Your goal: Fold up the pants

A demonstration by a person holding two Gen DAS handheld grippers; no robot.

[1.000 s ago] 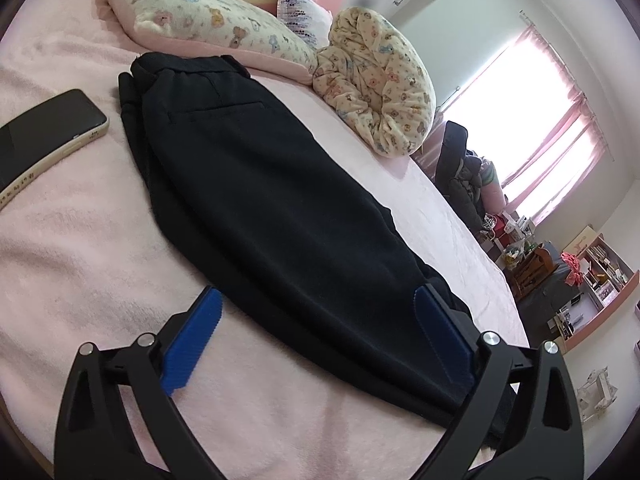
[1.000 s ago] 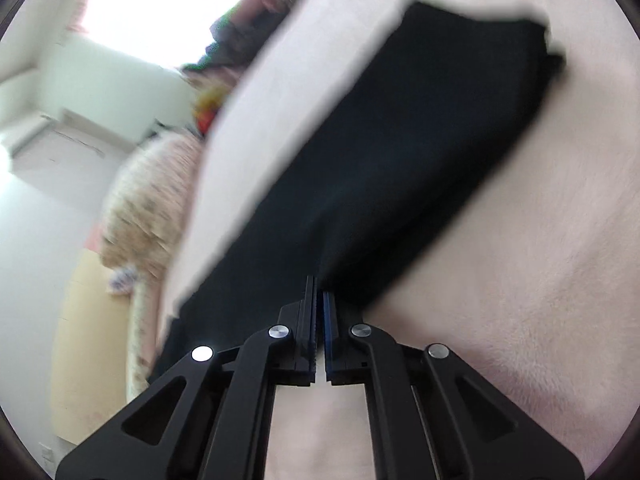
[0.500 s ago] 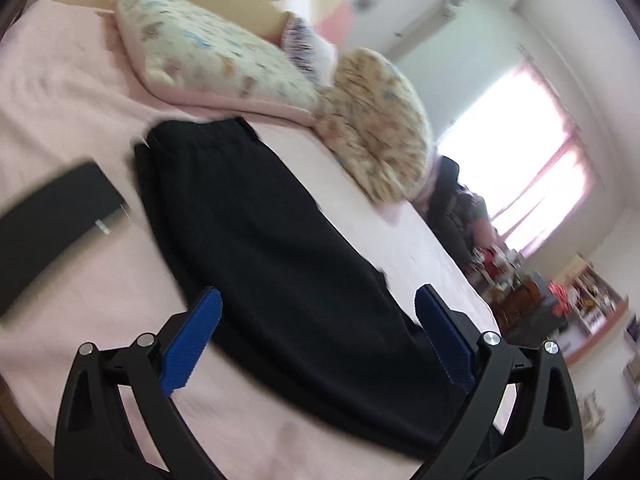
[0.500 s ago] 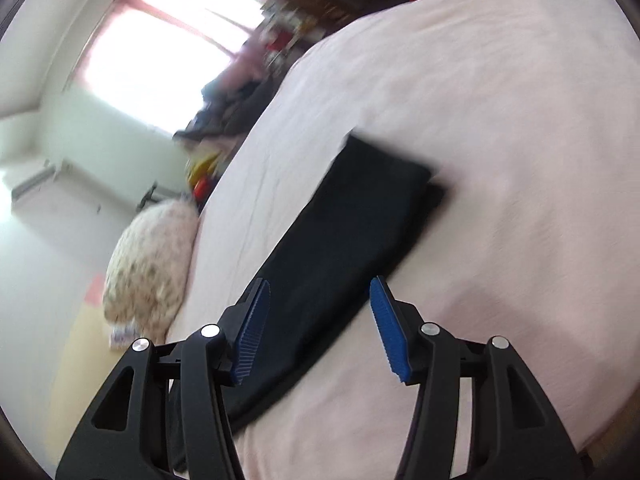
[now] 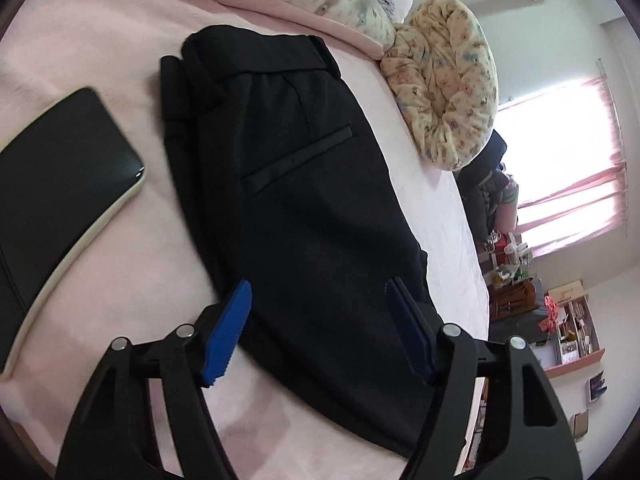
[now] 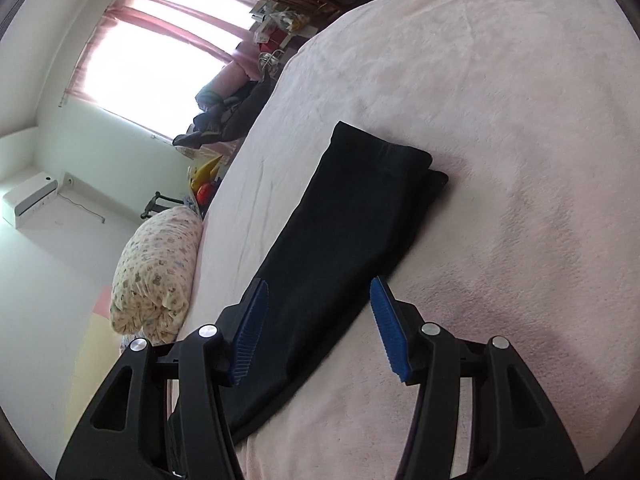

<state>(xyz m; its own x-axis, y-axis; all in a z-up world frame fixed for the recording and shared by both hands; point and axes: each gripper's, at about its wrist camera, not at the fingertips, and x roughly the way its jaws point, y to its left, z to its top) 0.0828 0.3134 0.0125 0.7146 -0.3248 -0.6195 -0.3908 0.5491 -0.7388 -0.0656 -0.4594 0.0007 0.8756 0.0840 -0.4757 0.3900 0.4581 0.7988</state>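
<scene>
Black pants [image 5: 304, 200] lie flat on the pink bed, folded lengthwise with one leg on the other. The waistband and a back pocket show in the left wrist view. The leg hems [image 6: 384, 156] show far off in the right wrist view. My left gripper [image 5: 320, 320] is open and empty, hovering over the upper leg part. My right gripper [image 6: 318, 312] is open and empty, with its fingers either side of the pants' legs [image 6: 328, 248].
A black phone in a pale case [image 5: 60, 184] lies left of the waistband. Patterned pillows [image 5: 444, 92] sit beyond the pants at the head of the bed. The pink blanket [image 6: 500, 200] spreads wide to the right. Cluttered shelves and a window lie past the bed edge.
My right gripper let go of the pants fabric, opened and pulled back over the legs. My left gripper, open throughout, moved closer to the waistband end.
</scene>
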